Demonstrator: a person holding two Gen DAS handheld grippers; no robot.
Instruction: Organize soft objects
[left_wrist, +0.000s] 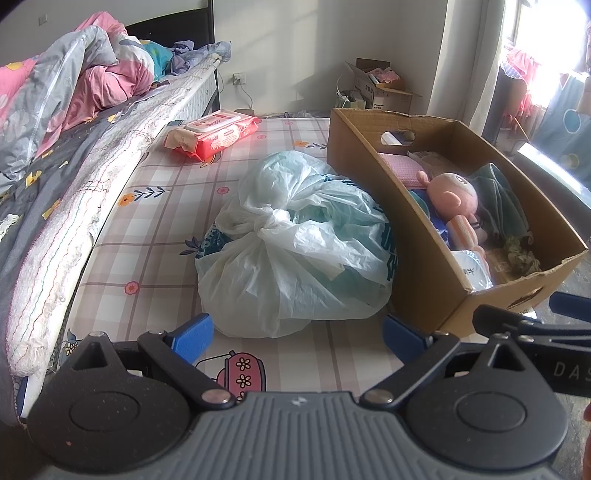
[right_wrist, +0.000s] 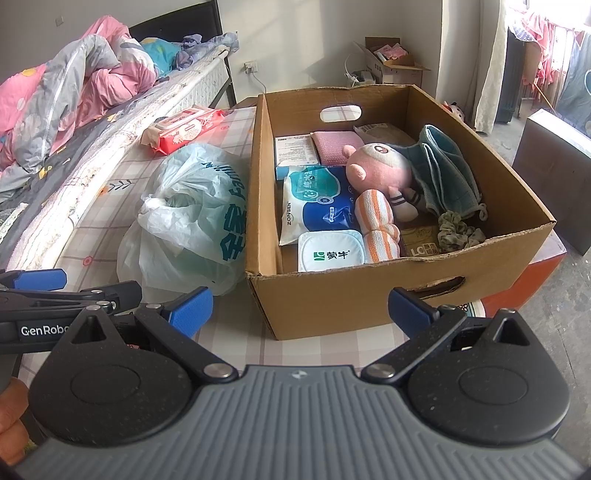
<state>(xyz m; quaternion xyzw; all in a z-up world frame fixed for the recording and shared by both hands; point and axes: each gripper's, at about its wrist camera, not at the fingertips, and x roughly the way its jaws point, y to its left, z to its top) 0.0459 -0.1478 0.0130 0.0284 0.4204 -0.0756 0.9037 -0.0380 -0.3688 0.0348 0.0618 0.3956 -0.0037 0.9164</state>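
Observation:
A knotted white plastic bag (left_wrist: 295, 247) (right_wrist: 192, 218) lies on the checked mattress, against the left side of a cardboard box (left_wrist: 424, 273) (right_wrist: 369, 299). The box holds a pink plush doll (right_wrist: 380, 170) (left_wrist: 452, 195), a teal towel (right_wrist: 443, 173), an orange-striped cloth roll (right_wrist: 376, 225), a pink cloth (right_wrist: 336, 147), a green scrunchie (right_wrist: 458, 232) and tissue packs (right_wrist: 317, 206). My left gripper (left_wrist: 297, 334) stands open just short of the bag, holding nothing. In front of the box's near wall my right gripper (right_wrist: 299, 308) is also open and holds nothing.
A red pack of wet wipes (left_wrist: 216, 134) (right_wrist: 186, 129) lies further back on the mattress. A bed with a crumpled pink and grey quilt (left_wrist: 70, 96) runs along the left. Another cardboard box (left_wrist: 376, 86) stands by the far wall. A dark cabinet (right_wrist: 554, 162) is at the right.

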